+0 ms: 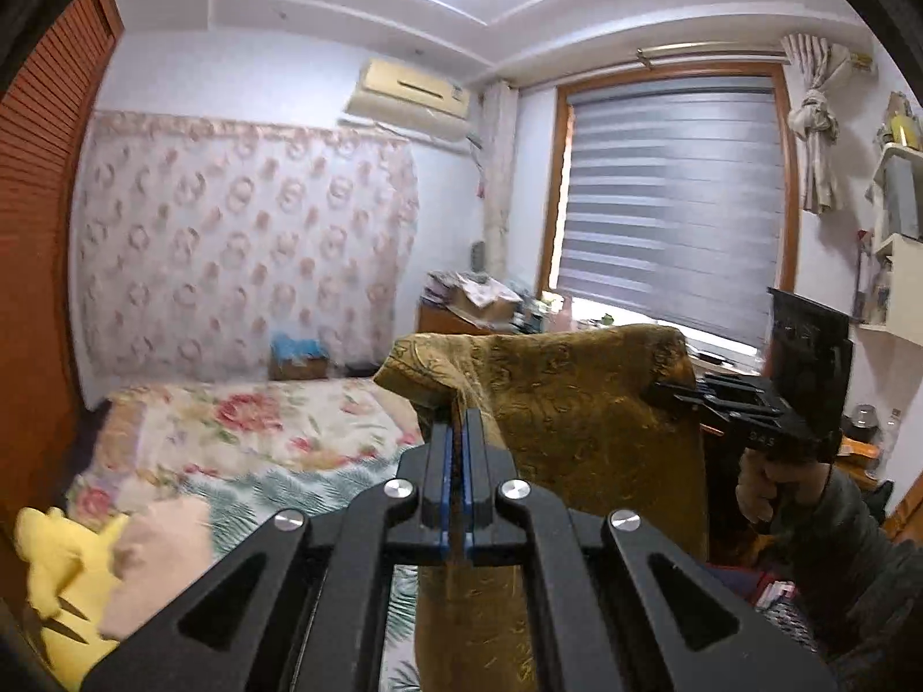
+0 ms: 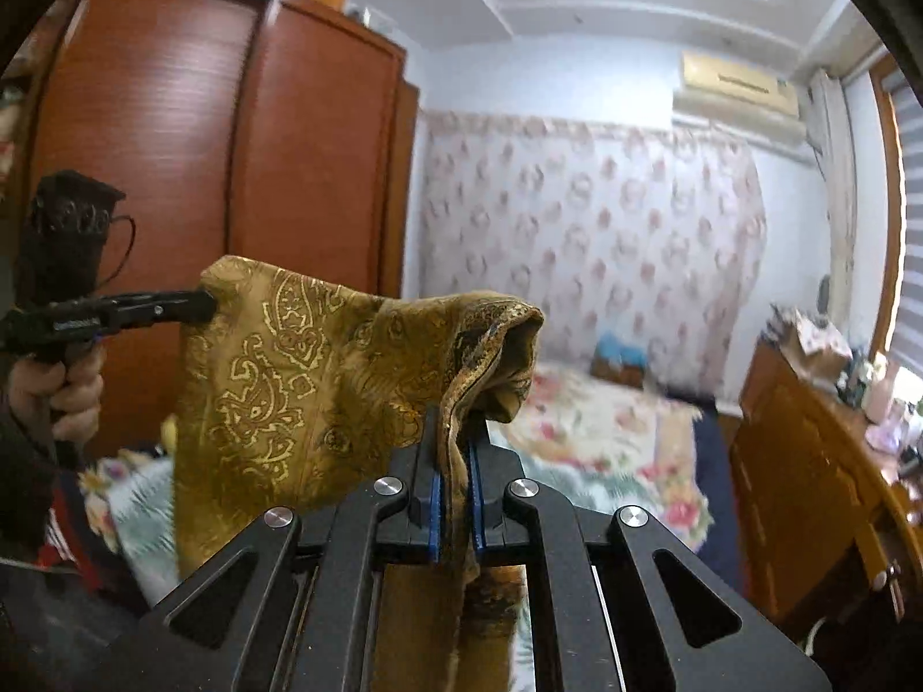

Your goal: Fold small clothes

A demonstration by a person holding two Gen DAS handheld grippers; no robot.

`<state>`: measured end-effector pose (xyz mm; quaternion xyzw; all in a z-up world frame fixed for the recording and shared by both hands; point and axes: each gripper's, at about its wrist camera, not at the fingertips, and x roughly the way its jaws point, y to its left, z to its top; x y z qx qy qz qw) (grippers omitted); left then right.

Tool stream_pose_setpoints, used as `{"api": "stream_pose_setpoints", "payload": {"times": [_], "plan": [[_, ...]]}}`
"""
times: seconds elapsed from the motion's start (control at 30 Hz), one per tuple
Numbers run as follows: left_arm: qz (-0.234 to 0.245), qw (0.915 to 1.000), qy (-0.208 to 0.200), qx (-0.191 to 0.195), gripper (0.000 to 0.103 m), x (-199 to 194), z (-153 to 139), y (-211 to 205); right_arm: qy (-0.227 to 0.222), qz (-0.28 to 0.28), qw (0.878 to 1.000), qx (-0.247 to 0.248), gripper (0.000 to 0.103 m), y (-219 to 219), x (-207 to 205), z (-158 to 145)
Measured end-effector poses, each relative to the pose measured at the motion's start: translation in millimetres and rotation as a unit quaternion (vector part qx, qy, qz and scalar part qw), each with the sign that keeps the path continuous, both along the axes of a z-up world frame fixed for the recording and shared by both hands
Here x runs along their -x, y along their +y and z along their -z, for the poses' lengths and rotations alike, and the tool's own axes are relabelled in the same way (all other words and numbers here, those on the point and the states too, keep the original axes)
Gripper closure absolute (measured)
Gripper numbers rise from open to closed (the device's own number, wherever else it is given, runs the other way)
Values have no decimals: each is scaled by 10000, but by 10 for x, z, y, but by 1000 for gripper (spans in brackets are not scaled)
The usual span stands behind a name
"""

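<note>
A mustard-gold cloth with a paisley pattern (image 1: 582,403) hangs in the air above the bed, stretched between both grippers. My left gripper (image 1: 460,421) is shut on its one top corner. My right gripper (image 2: 453,432) is shut on the other top corner of the cloth (image 2: 300,380), which bunches over the fingers. In the left wrist view the right gripper (image 1: 663,387) pinches the cloth's right edge. In the right wrist view the left gripper (image 2: 207,305) pinches its left edge. The cloth's lower part hangs below the grippers, partly hidden by them.
A bed with a floral cover (image 1: 242,444) lies below. A yellow plush toy (image 1: 63,565) and a folded pink cloth (image 1: 156,565) lie on its near left. A wooden wardrobe (image 2: 190,132) stands left, a cluttered wooden desk (image 2: 819,461) right under the window.
</note>
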<state>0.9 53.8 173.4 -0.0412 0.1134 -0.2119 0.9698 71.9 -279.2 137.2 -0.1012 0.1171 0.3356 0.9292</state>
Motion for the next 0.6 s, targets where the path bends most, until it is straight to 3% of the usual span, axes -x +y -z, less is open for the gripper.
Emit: {"api": "stream_pose_setpoints", "payload": {"times": [0.1,0.2,0.27,0.37,0.4,0.5,0.6], "plan": [[-337,9991,19,-270,103,-279,66,78,-118,-179,9998,47,99,173,74,-110],[-768,9950,309,-565,103,-925,315,188,77,-160,9998,100,99,340,-166,-68],[-966,9901,708,-734,98,-1487,630,303,239,-86,9995,164,99,435,-450,32],[-1116,9787,1477,-887,89,-2011,1161,443,526,414,9968,430,96,598,-1087,358],[-1082,9754,1717,-858,84,-2096,1327,486,772,703,9923,665,90,673,-1417,570],[-970,9678,2108,-974,80,-2097,1741,506,1403,1285,9735,1272,81,762,-2020,1140],[-829,9620,2389,-1029,77,-1903,2001,459,1897,1293,9637,1361,66,692,-2172,1550]]}}
